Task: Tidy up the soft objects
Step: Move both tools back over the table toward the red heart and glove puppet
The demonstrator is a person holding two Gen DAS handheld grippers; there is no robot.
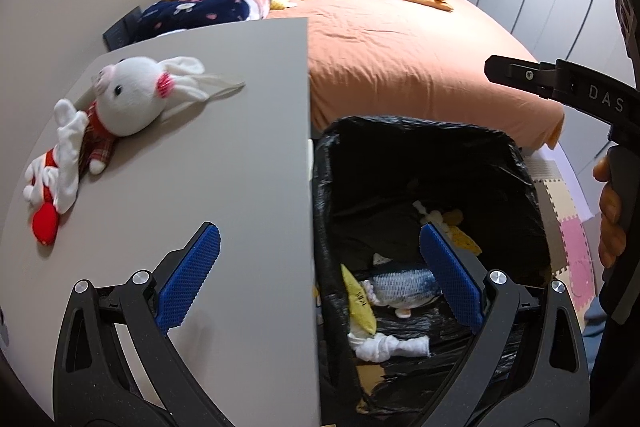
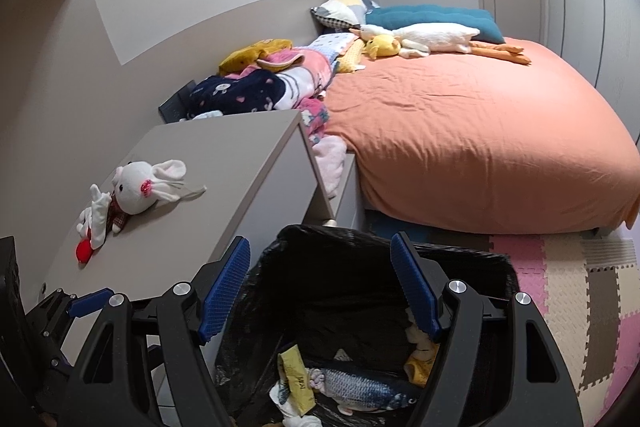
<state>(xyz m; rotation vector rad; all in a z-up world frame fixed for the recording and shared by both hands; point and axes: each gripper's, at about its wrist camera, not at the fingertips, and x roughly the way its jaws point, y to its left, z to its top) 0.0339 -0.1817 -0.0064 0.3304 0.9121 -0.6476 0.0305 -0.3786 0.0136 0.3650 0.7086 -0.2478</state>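
A white plush rabbit [image 1: 120, 103] [image 2: 134, 193] in a red plaid outfit lies on the grey dresser top [image 1: 224, 163] [image 2: 224, 163]. Beside the dresser stands a bin lined with a black bag [image 1: 516, 163] [image 2: 472, 263]. Inside it lie a blue fish plush [image 1: 400, 287] [image 2: 360, 389], a yellow packet [image 1: 360, 303] [image 2: 298, 375] and a white knotted cloth [image 1: 388, 345]. My left gripper [image 1: 318, 255] is open, straddling the dresser edge and the bin. My right gripper [image 2: 320, 267] hangs open over the bin, holding nothing.
A bed with an orange cover [image 2: 480, 131] fills the right side. A goose plush [image 2: 432, 37], a yellow duck plush [image 2: 384, 47], pillows and folded blankets [image 2: 276, 83] lie on it. Foam puzzle mats [image 2: 580, 291] cover the floor. A hand [image 1: 610, 211] holds the right gripper's handle.
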